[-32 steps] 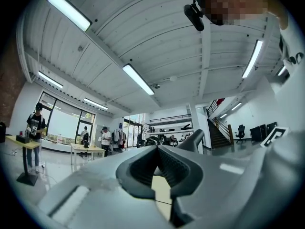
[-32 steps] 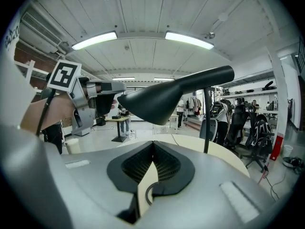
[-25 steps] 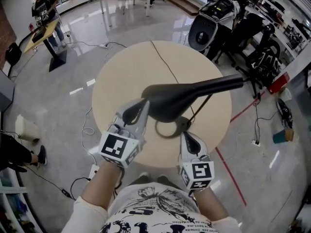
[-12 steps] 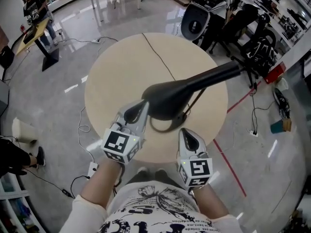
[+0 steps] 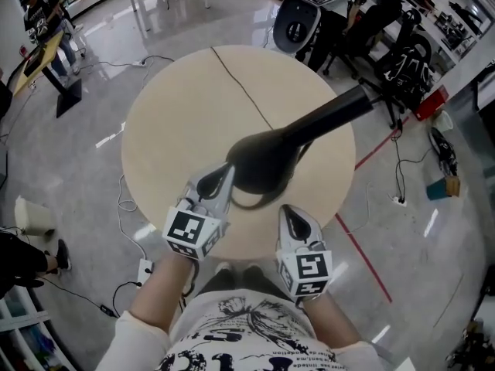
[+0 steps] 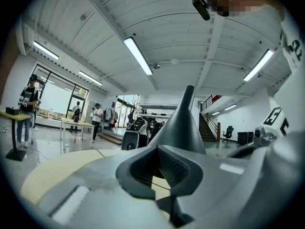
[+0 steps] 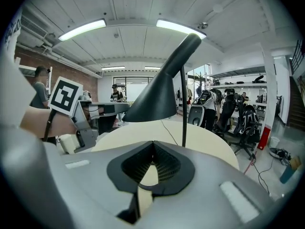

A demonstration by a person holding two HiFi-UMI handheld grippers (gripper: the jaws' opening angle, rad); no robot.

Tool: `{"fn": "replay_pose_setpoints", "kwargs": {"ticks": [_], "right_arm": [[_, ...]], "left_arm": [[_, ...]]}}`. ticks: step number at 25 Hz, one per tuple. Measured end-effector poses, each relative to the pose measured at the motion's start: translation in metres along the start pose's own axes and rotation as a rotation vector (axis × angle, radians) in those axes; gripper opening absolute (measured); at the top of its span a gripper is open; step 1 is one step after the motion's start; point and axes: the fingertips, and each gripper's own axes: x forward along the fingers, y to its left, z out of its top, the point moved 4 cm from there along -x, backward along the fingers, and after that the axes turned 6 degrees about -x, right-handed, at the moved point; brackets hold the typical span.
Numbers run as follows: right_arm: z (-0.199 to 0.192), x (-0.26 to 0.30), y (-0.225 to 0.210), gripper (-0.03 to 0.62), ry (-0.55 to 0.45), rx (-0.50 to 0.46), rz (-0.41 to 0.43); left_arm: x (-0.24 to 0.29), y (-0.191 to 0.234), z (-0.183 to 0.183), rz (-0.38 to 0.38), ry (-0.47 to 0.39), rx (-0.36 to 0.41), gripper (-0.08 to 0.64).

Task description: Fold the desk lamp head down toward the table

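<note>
A black desk lamp stands on the round beige table (image 5: 178,107). Its cone-shaped head (image 5: 263,161) hangs over the table's near side, the narrow end pointing up and right. Part of its base ring (image 5: 246,202) shows under the head. My left gripper (image 5: 224,173) is shut, its tips against the head's near-left rim, with nothing seen between them. In the left gripper view the head (image 6: 183,123) rises just past the jaws (image 6: 158,162). My right gripper (image 5: 288,211) is shut and empty, just short of the base. The right gripper view shows the head (image 7: 155,97), thin pole (image 7: 184,104) and left gripper (image 7: 90,111).
The lamp's thin cable (image 5: 244,91) runs across the table to its far edge. Black office chairs (image 5: 402,60) and a black and white machine (image 5: 298,25) stand beyond the table at the right. Cords lie on the shiny floor (image 5: 93,153). Desks and people are far off at the upper left.
The lamp head's narrow end has swung farther up in the head view, and the whole scene has shifted. Both grippers stay shut in about the same places relative to the lamp.
</note>
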Motion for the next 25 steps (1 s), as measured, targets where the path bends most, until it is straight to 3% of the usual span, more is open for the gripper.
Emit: {"fn": "replay_pose_setpoints", "kwargs": {"ticks": [8,13,18,25], "right_arm": [[-0.009,0.001,0.000,0.009,0.025,0.023,0.004],[-0.006,0.002,0.004,0.009,0.020,0.016,0.005],[0.009,-0.007,0.005,0.009,-0.055,-0.015,-0.024],[0.019,-0.021,0.028,0.009,-0.072,0.001,-0.070]], "left_arm": [[-0.001,0.000,-0.005,-0.029,-0.010,-0.004,0.003],[-0.002,0.010,-0.005,0.013,0.014,0.029,0.006],[-0.029,0.008,0.001,0.056,-0.037,-0.049,0.006],[-0.073,-0.022,-0.001,-0.028,-0.007,-0.119,0.006]]}}
